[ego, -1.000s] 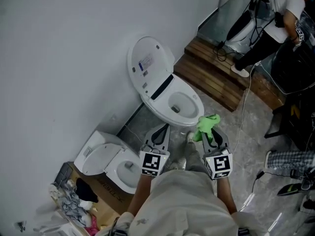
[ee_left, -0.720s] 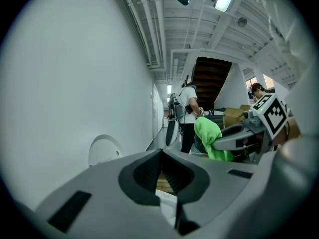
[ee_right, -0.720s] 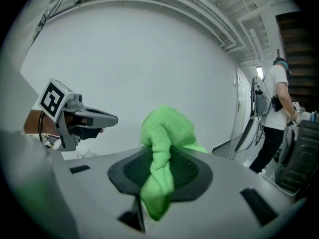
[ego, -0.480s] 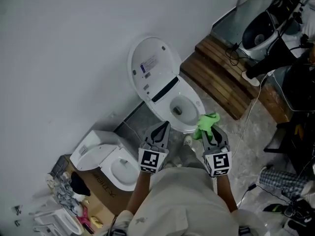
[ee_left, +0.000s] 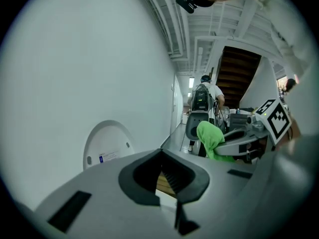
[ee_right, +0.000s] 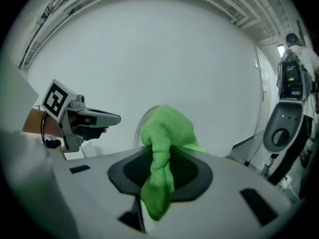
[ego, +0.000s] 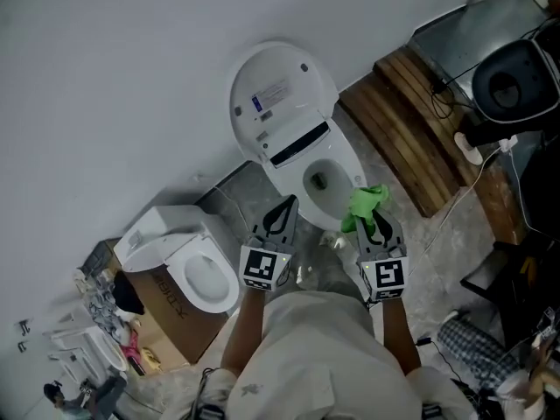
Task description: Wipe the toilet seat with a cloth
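The right hand-held gripper [ego: 374, 227] pinches the green cloth [ego: 363, 206] by one fold, so scrubbing the toilet seat [ego: 347, 161] could tug it free; the left hand-held gripper [ego: 282, 221] is closed, empty.

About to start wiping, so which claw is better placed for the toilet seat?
Right. The right claw grips the green cloth near the toilet seat; the left claw is shut and empty.

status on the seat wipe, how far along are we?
Done: the green cloth is picked up and pinched in the right gripper. The toilet lid is up, so the seat is exposed.
In hand: both grippers are held near the front of the bowl, the left gripper shut and empty.
Left: the wiping itself. The right gripper view shows the cloth hanging in the air, with no contact on the seat visible.
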`<state>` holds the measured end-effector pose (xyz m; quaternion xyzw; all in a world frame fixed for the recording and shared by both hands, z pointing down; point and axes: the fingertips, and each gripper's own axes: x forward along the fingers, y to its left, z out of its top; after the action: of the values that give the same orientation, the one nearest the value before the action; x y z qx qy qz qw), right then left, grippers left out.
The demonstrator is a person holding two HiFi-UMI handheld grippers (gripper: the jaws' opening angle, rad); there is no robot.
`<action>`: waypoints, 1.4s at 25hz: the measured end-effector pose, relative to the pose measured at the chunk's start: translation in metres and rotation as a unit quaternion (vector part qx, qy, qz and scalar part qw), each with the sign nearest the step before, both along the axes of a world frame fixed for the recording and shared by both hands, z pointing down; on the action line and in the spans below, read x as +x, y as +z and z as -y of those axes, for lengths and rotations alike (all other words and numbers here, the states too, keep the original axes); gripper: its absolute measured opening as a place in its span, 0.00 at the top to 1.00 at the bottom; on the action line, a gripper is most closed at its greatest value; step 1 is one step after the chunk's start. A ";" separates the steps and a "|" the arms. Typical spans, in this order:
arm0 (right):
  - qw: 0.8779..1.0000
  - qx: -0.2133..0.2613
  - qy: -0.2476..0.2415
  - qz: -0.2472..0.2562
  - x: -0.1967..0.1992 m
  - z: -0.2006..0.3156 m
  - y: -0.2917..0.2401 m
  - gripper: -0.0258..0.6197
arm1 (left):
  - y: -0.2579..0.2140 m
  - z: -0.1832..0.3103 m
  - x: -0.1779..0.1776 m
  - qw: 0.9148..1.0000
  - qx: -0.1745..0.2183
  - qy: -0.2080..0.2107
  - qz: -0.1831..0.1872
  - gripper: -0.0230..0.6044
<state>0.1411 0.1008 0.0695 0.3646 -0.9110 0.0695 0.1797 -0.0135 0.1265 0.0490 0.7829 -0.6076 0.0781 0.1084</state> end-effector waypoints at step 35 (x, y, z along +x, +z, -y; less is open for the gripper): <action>0.988 -0.143 0.022 -0.053 -0.080 0.064 0.274 0.81 | 0.269 0.064 -0.066 0.991 -0.126 0.003 -0.034 0.94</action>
<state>0.0607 0.0364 0.3439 0.3581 -0.8727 0.1836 0.2766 -0.0793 0.0630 0.3182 0.7671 -0.5864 0.1279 0.2267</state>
